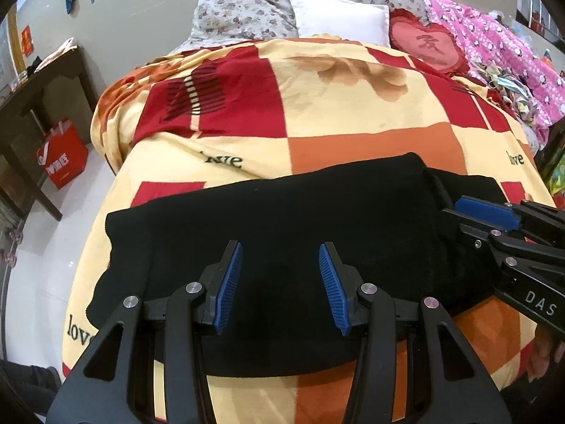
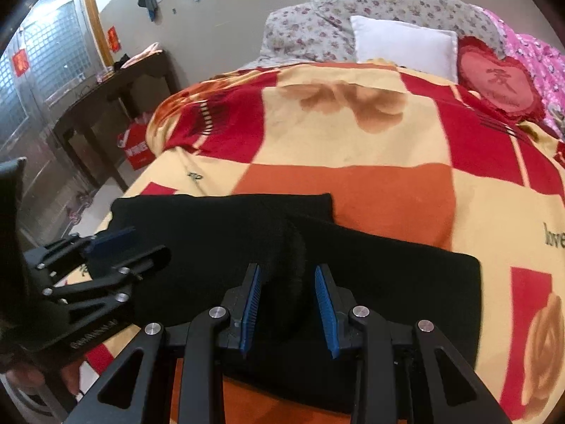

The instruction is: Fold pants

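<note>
Black pants [image 1: 282,219] lie folded across the near end of a bed, on a red, orange and yellow checked blanket [image 1: 353,113]. My left gripper [image 1: 280,254] is open just above the pants' middle, holding nothing. In the right wrist view the pants [image 2: 388,282] show a raised fold of cloth [image 2: 286,247] that bulges up between the blue pads. My right gripper [image 2: 287,275] is open over that fold. Each gripper shows in the other's view, the right one [image 1: 459,208] at the pants' right end, the left one [image 2: 116,247] at their left end.
A white pillow [image 1: 339,17], a red heart cushion [image 1: 427,46] and flowered and pink bedding [image 1: 494,46] lie at the bed's head. A dark wooden table [image 1: 35,106] and a red bag [image 1: 63,155] stand on the tiled floor to the left.
</note>
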The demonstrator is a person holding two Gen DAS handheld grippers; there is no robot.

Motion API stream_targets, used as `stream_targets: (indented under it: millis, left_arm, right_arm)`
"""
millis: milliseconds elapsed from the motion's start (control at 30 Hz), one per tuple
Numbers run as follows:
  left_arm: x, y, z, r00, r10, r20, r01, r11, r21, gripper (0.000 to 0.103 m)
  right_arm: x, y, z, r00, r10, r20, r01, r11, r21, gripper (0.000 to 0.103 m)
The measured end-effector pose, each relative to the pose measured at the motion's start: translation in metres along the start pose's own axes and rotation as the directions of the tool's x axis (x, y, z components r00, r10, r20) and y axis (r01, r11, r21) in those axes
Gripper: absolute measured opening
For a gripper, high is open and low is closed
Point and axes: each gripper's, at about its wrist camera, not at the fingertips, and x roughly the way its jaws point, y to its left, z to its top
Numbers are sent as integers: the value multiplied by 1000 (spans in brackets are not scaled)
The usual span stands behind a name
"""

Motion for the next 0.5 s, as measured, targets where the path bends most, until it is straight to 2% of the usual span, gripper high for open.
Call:
stream_targets:
  millis: [500]
  left_arm:
    - [5,6,-2,998,65,16,-66,998,10,45]
  right_arm:
    - [11,13,8,1000,-3,-15,2,1000,-22,33]
